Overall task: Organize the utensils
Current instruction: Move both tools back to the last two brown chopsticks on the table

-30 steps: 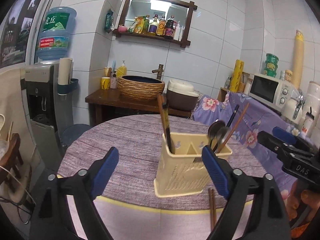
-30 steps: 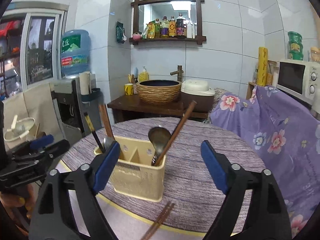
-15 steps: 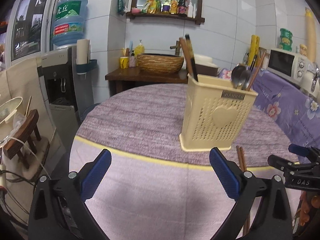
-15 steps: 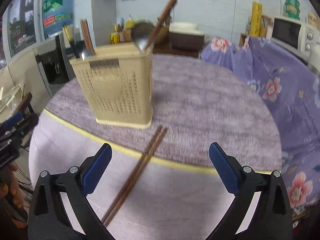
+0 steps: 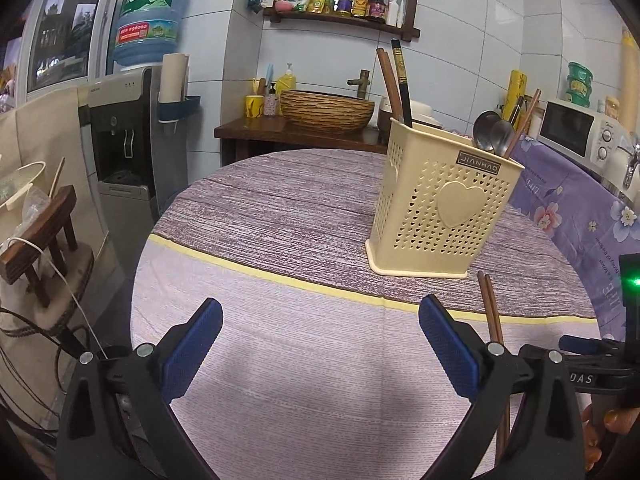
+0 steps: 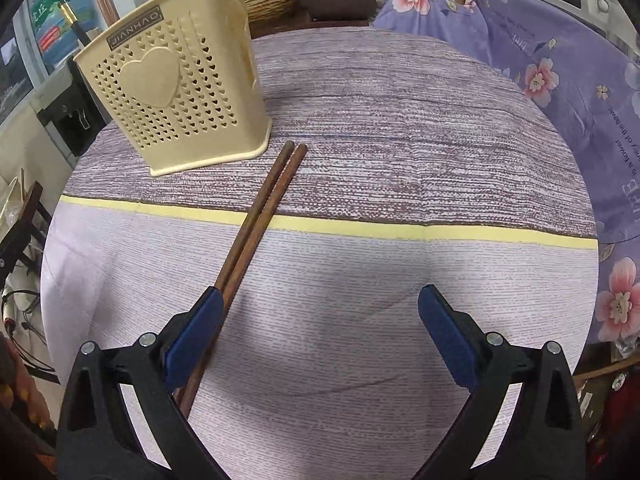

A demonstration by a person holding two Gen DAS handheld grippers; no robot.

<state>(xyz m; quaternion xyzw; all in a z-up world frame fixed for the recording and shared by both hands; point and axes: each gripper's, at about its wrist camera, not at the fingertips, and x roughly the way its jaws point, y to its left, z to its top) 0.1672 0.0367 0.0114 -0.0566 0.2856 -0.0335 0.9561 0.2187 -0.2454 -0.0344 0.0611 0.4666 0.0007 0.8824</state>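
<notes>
- Left gripper (image 5: 320, 346): jaws spread wide, nothing between the blue pads, hanging low over the bare pale part of the tablecloth (image 5: 280, 360).
- Right gripper (image 6: 318, 330): jaws spread wide, nothing clamped. Pointed down at the cloth.
- Loose chopsticks (image 6: 256, 220): brown pair lying flat on the cloth, side by side and touching. Far tips sit just off the holder's front corner; they cross the yellow stripe (image 6: 360, 228) and run back under the right gripper's left finger (image 6: 194, 332). Near ends are hidden behind that finger, so contact can't be told; the pair does not sit between the pads.
- In the left view the same pair shows to the right of the left gripper's right finger (image 5: 450, 346), outside the jaws.
- Holder (image 5: 440, 208): cream perforated plastic, heart on the front, upright on the darker purple band of the cloth, beyond the stripe.
- Holder contents: two brown chopsticks plus one black one (image 5: 402, 80) standing at its left end; two metal spoons (image 5: 492, 136) and another brown stick at its right end. Inner dividers can't be seen from here.
- The right gripper's body shows at the right edge of the left view, with a green light (image 5: 632, 281) above it.
- Background: water dispenser (image 5: 132, 140) left, microwave (image 5: 576, 134) right.
</notes>
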